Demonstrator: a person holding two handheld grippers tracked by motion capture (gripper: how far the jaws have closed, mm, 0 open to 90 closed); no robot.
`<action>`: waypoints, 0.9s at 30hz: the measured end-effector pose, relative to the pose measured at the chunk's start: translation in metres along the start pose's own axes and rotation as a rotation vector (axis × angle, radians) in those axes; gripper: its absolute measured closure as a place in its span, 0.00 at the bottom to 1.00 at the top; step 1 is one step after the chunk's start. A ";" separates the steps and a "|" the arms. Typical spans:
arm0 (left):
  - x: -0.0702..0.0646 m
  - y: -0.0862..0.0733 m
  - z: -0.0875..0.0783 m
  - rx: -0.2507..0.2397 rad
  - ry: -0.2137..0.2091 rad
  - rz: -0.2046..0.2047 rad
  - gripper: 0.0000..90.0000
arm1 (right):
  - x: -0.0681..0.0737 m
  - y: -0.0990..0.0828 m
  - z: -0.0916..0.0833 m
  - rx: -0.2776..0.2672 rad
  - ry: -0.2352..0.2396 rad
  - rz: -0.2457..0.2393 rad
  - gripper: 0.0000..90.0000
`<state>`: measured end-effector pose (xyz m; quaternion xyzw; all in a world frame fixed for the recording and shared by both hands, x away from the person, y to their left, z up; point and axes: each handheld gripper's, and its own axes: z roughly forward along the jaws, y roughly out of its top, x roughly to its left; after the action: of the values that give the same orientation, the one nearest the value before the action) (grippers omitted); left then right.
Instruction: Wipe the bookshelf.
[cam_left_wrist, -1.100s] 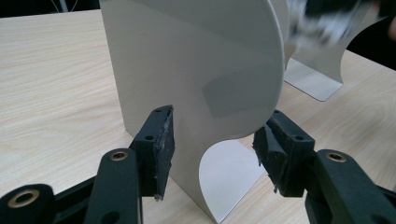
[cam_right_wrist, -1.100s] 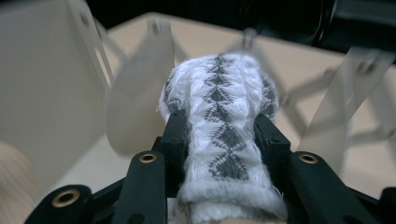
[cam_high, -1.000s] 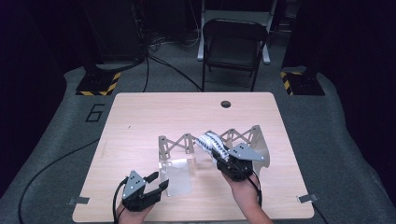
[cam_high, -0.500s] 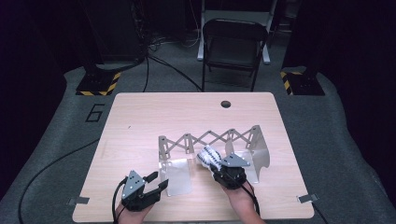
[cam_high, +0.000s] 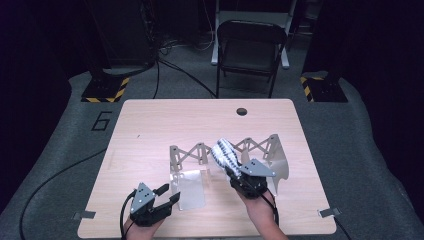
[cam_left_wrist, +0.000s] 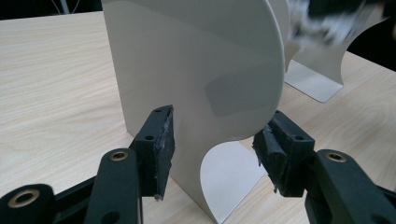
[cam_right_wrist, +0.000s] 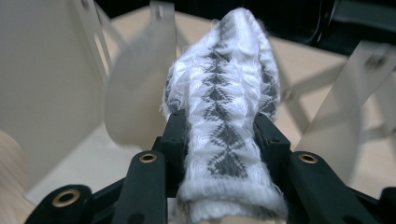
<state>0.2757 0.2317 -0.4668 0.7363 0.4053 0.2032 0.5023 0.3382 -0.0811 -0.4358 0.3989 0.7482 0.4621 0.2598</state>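
My right gripper (cam_high: 239, 176) sits right of centre in the high view, jaws clamped on a rolled cloth (cam_high: 224, 154) — white with grey zigzag, sticking up past the fingertips over the rack (cam_high: 200, 152). In the right gripper view the cloth (cam_right_wrist: 227, 121) fills the middle, pads pressed on both sides. My left gripper (cam_high: 167, 195), lower left, jaws apart — straddling a rack plate (cam_left_wrist: 196, 70), pads not pressing it. Table (cam_high: 150, 125) underneath.
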 end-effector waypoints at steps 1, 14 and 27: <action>0.000 0.000 0.000 0.002 0.000 -0.001 0.53 | 0.001 -0.008 0.006 0.030 0.004 -0.001 0.70; -0.001 -0.001 0.002 -0.004 0.010 0.004 0.53 | 0.009 0.003 -0.003 -0.016 0.064 0.003 0.69; -0.001 -0.001 0.002 -0.003 0.009 -0.001 0.53 | 0.023 -0.026 0.023 0.114 0.148 -0.002 0.70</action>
<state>0.2760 0.2297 -0.4680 0.7344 0.4075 0.2068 0.5019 0.3338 -0.0572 -0.4697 0.3769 0.7908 0.4468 0.1812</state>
